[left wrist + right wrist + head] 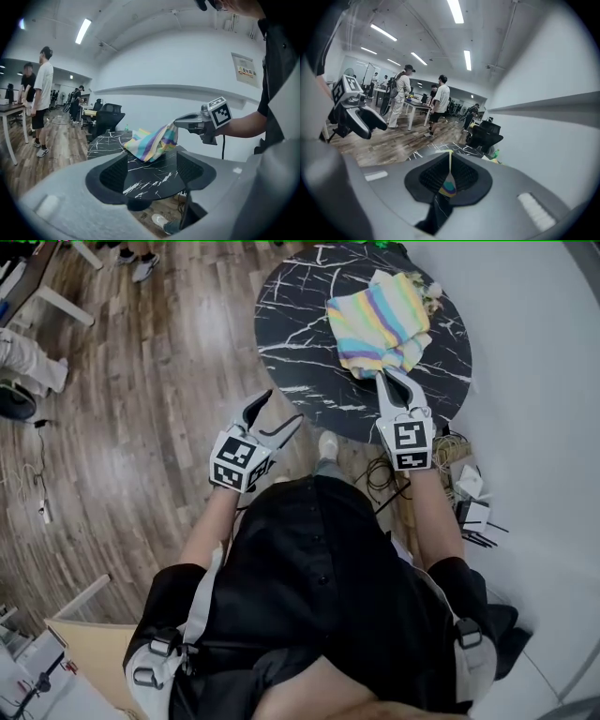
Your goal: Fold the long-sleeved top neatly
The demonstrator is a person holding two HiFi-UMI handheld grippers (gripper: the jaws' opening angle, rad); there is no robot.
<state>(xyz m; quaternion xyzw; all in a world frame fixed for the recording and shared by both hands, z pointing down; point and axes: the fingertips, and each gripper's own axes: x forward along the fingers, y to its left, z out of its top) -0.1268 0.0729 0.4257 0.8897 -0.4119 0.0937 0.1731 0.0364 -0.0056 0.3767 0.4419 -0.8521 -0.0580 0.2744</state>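
The long-sleeved top (382,322), in pastel stripes, lies bunched on a round black marble table (300,324). My right gripper (387,374) is shut on the top's near edge and holds that corner up off the table; the left gripper view shows the lifted top (152,143) hanging from the right gripper (180,123). A sliver of striped cloth (449,186) shows between the closed jaws in the right gripper view. My left gripper (283,407) is open and holds nothing. It hangs over the floor left of the table's near edge, aimed at the table (150,180).
Cables and white boxes (469,491) lie on the floor under the table's right side, by a white wall (544,427). A small object (432,292) sits at the table's far edge. Black office chairs (105,117) stand behind the table. People (439,105) stand on the wood floor.
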